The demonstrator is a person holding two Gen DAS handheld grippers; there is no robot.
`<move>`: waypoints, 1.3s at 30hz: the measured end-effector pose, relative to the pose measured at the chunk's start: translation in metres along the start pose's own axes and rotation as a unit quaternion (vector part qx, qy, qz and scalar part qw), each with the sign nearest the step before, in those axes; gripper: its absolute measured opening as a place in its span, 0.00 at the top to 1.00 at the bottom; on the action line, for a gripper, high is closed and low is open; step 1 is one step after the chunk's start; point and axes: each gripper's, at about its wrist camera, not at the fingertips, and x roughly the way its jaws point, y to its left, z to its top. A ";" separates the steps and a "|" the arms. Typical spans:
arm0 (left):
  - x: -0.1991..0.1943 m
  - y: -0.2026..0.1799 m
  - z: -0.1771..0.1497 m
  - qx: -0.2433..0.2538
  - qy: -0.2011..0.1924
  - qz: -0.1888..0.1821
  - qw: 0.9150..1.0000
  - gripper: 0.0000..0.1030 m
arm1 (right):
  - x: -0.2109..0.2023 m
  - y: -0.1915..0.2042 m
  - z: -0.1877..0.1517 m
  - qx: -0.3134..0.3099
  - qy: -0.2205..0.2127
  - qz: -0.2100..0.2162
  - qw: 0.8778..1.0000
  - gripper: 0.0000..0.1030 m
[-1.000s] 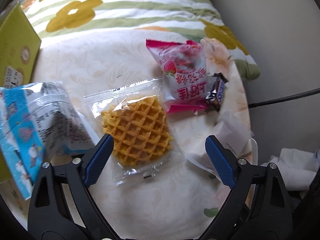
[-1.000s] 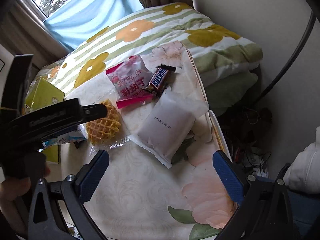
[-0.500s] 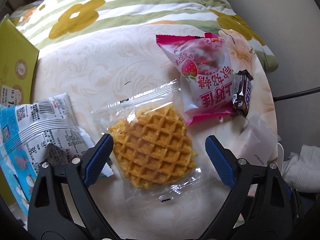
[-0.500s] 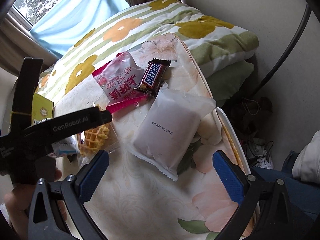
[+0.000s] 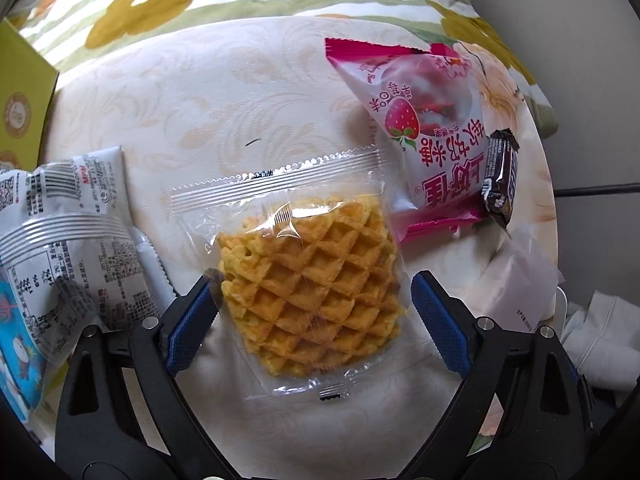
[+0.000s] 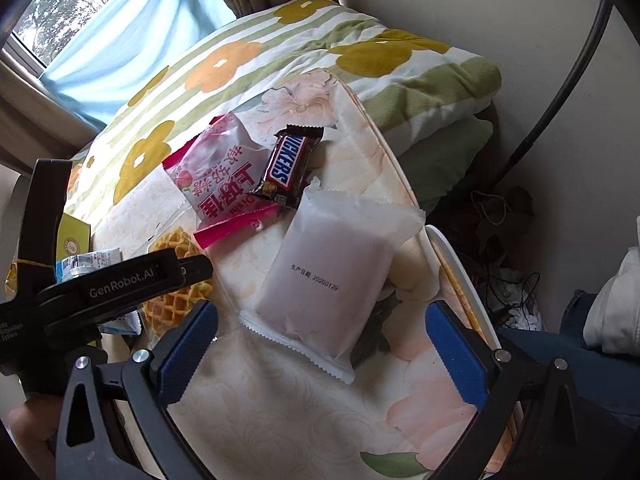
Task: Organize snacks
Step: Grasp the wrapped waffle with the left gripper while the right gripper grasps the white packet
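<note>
Left claw (image 5: 312,312) spread wide, straddling the wrapped waffle (image 5: 312,292) flat on the surface (image 5: 240,92) — pads not gripping. Right claw (image 6: 320,344) also apart, poised above the white packet (image 6: 324,280).

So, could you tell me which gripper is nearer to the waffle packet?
Left. The left gripper straddles the waffle packet, jaws open; the right gripper is off to one side, over the white packet.

A folded flowered quilt (image 6: 304,44) lies against the wall beside a window with a blue curtain (image 6: 132,36). Tangled cords (image 6: 500,276) lie on the floor.
</note>
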 end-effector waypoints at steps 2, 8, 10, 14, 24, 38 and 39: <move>0.000 -0.003 0.000 0.014 -0.005 0.009 1.000 0.10 | 0.000 0.000 0.001 0.003 -0.002 -0.003 1.000 0.00; -0.005 -0.004 -0.007 0.052 -0.029 0.009 0.998 0.20 | 0.005 -0.002 0.001 0.015 0.003 -0.008 1.000 0.00; -0.006 -0.002 -0.008 0.061 -0.031 0.004 0.998 0.22 | 0.007 -0.003 0.001 0.021 0.006 -0.008 1.000 0.00; -0.009 0.002 -0.008 0.060 -0.032 -0.013 0.998 0.25 | 0.013 -0.008 0.004 0.037 0.012 -0.005 0.999 0.00; -0.022 0.014 -0.011 0.063 -0.045 -0.020 0.997 0.25 | 0.034 -0.003 0.010 0.046 0.019 -0.005 0.999 0.17; -0.046 0.003 -0.026 0.086 -0.070 -0.021 0.994 0.25 | 0.030 0.001 0.001 -0.005 0.004 -0.015 1.000 0.37; -0.048 0.003 -0.027 0.087 -0.073 -0.022 0.993 0.25 | 0.028 0.002 0.000 -0.005 0.004 -0.013 1.000 0.37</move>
